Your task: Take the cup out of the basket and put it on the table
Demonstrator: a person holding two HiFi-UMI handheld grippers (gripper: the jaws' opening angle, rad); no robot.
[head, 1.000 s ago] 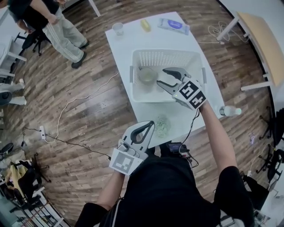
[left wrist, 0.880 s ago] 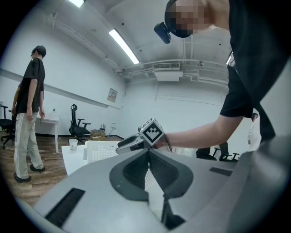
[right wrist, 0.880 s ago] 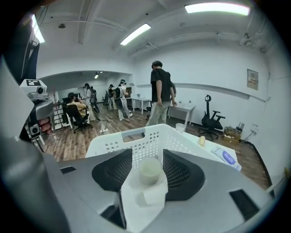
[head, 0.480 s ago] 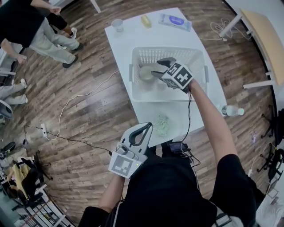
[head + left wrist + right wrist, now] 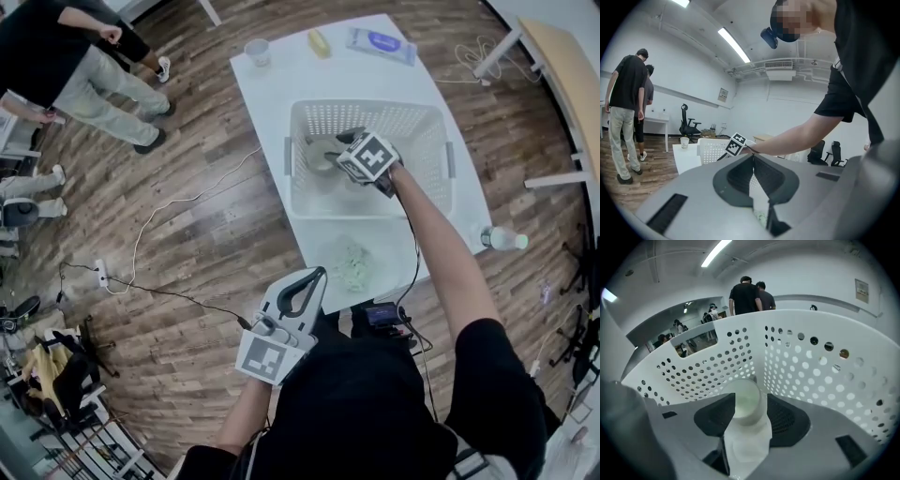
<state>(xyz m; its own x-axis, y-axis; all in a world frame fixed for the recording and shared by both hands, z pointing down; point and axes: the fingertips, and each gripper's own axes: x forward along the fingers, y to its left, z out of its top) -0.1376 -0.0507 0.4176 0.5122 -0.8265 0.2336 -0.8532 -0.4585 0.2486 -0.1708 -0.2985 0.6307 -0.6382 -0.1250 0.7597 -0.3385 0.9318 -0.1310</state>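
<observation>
Pale cup [image 5: 747, 405] clasped between right gripper [image 5: 750, 397] jaws

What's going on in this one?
A person holds a claw in each hand. The right claw is down inside the white basket on the table, closed on the sides of the cup. The cup looks to be low in the basket, not yet lifted out. The left claw is shut and empty, held low by the person's body. Other people stand off to the side.
</observation>
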